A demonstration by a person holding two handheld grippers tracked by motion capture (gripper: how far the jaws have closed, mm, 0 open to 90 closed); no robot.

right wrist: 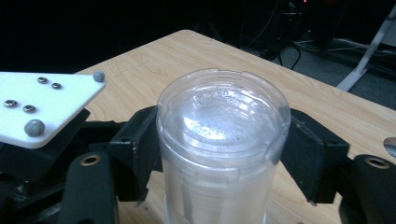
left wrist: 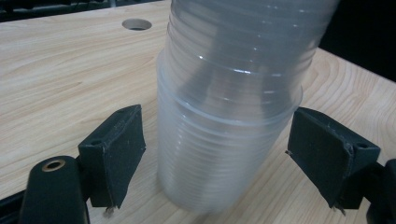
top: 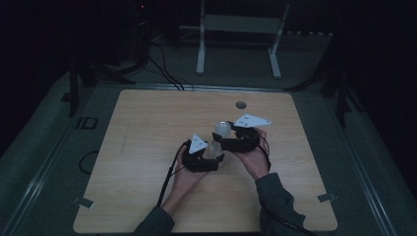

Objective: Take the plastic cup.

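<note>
I find the stack of clear plastic cups (left wrist: 229, 116) standing upside down on the wooden table (top: 147, 128), between the jaws of my left gripper (left wrist: 229, 158), which stand apart with gaps either side. My right gripper (right wrist: 224, 154) has its jaws clamped on the stack's upper part.

Clear glossy ribbed plastic cups (left wrist: 224, 116), pale matt wood-grain table (left wrist: 60, 70), matt black plastic left hand-held gripper (left wrist: 229, 154)
</note>
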